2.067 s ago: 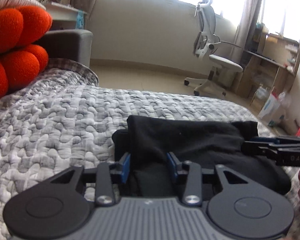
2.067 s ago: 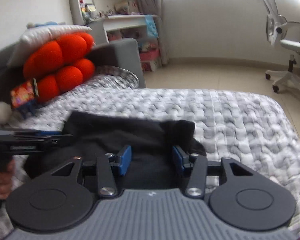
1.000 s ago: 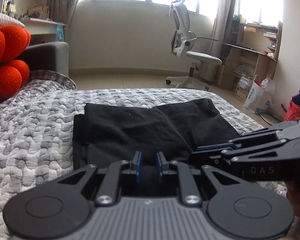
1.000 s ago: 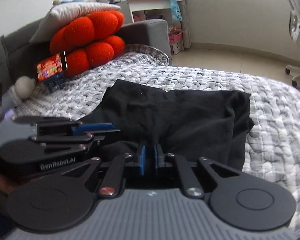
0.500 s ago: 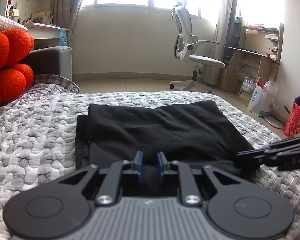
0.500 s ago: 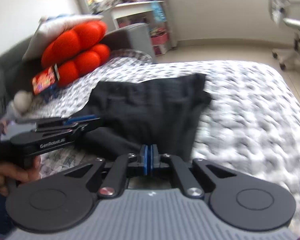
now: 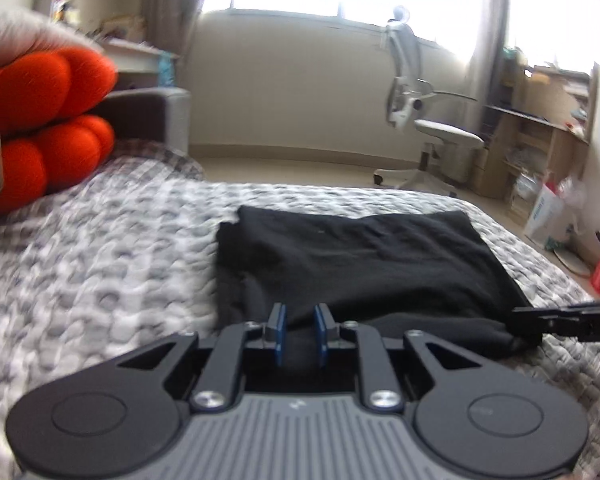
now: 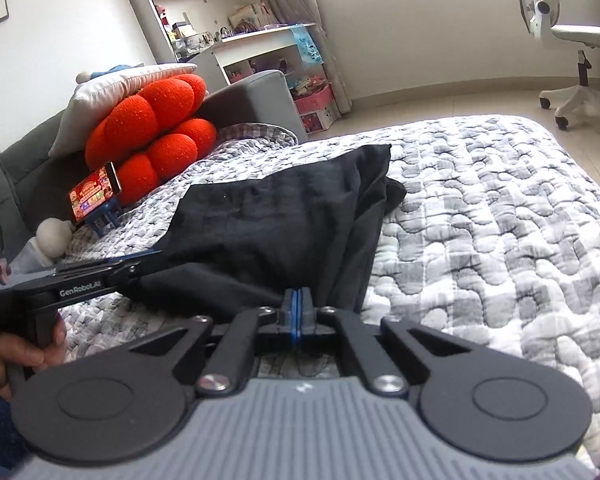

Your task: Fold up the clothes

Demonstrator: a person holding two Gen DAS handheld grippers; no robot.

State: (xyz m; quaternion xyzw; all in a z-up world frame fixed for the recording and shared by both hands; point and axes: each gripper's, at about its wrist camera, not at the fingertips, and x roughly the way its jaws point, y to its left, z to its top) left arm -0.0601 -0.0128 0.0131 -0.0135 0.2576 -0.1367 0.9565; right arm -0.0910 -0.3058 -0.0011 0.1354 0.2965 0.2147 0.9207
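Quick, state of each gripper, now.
Left gripper: open, black garment edge between its pads.
Right gripper: shut on the black garment.

Your left wrist view is smeared by motion: the quilted bed [image 7: 100, 264] on its left side and the shelves behind blur out. The right gripper [image 7: 518, 322] enters there cut off at the frame's right edge, tips buried in the black garment [image 7: 360, 264]. In the right view, the garment's near hem hides behind the gripper body, and the hand [image 8: 16, 354] is clipped at left.
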